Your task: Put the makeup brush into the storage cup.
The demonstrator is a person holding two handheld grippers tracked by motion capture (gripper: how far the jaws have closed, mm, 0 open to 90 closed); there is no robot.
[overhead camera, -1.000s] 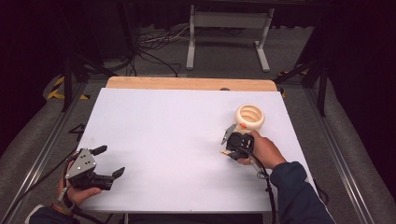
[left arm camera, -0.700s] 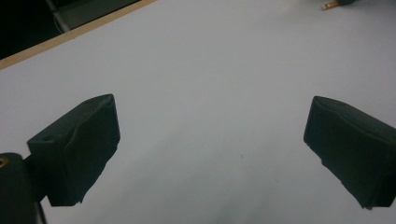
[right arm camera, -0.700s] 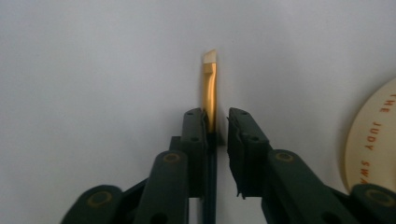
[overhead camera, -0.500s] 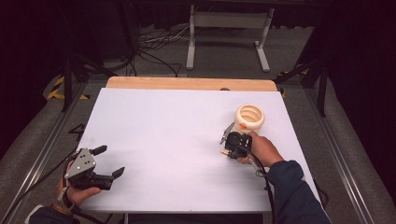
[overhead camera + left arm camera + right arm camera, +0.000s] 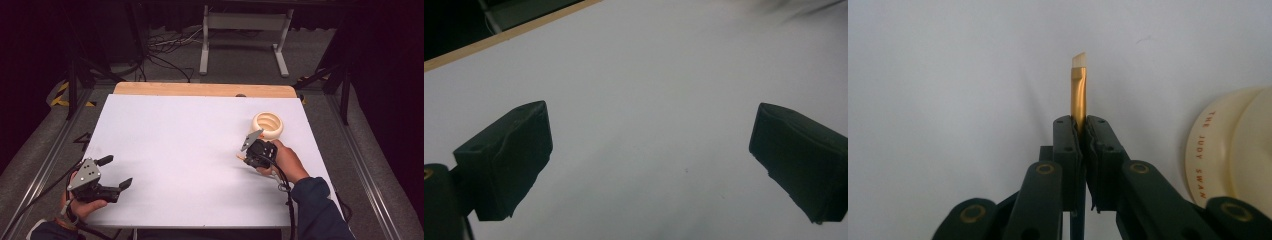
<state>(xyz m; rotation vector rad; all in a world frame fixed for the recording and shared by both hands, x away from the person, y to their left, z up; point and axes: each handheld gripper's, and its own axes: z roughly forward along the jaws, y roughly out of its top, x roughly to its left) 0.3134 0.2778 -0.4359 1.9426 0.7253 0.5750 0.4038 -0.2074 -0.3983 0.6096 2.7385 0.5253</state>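
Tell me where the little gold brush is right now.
The gold brush is clamped between the jaws of the right gripper, on the right side of the white table, just in front of the cream round holder.

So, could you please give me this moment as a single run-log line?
right tool: shut on brush | left tool: open, nothing between jaws | cream holder: on table, beside right tool

One white table (image 5: 190, 150), and on it one cream ribbed holder (image 5: 267, 125). One gold-ferruled brush (image 5: 1078, 90). Two handheld grippers: left gripper (image 5: 116, 172) and right gripper (image 5: 243, 155).
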